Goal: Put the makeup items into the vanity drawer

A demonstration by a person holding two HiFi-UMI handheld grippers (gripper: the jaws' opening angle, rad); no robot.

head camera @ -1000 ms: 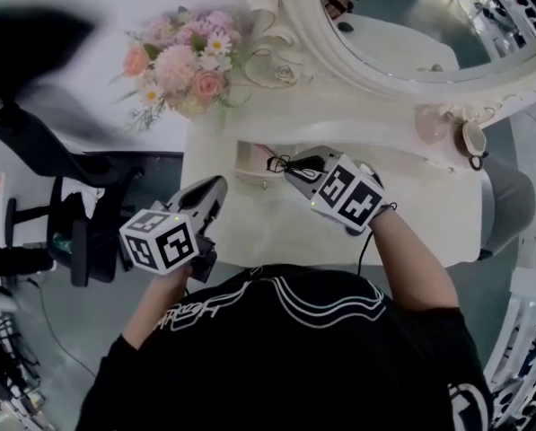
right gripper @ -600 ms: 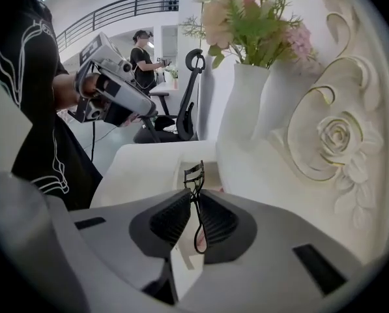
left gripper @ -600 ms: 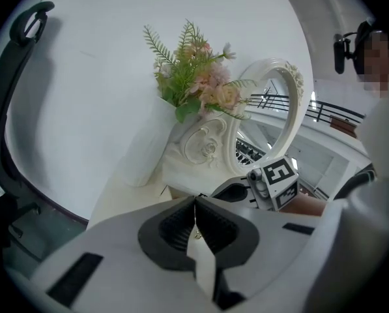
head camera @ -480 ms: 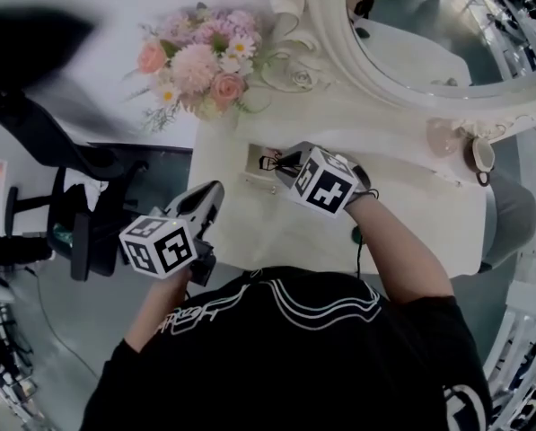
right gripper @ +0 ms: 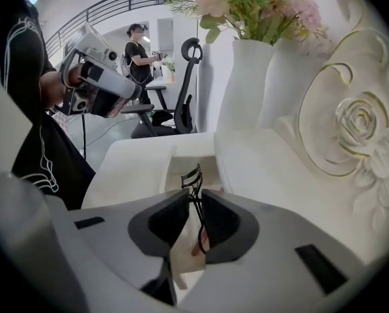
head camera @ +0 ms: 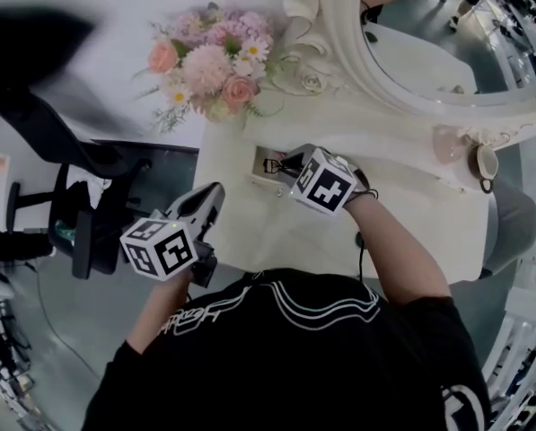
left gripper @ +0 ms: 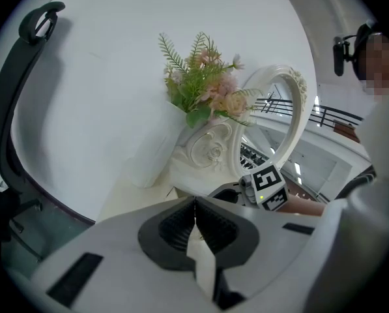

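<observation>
The right tool (head camera: 282,162) is pinching an eyelash curler (head camera: 272,162) between its pads, and the jaws have just been easing slightly apart with the curler between them. In the right gripper view, the right tool (right gripper: 193,199) is gripping the eyelash curler (right gripper: 192,175) at mid-length. The curved head is standing above the pads and the looped handles are hanging below them. The tool is pointing steeply down at the far left of the desk (head camera: 411,214).

The curler is hanging directly over the drawer (head camera: 260,171), which is standing open at the desk's far left. The drawer (right gripper: 171,165) is showing pale inner walls, and whether the curler is touching it cannot be told.

The left tool (head camera: 215,192) is hovering at the near left edge of the desk, well apart from the drawer. In the left gripper view, the left tool (left gripper: 194,204) is showing its jaws pressed together with nothing between them.

Further items noted – pink and white flowers (head camera: 214,61) are standing in a white vase (right gripper: 246,83) at the far left corner, just beyond the drawer. An ornate white mirror (head camera: 429,34) is rising along the far side of the desk. A black office chair (head camera: 79,232) is standing on the floor to the left.
</observation>
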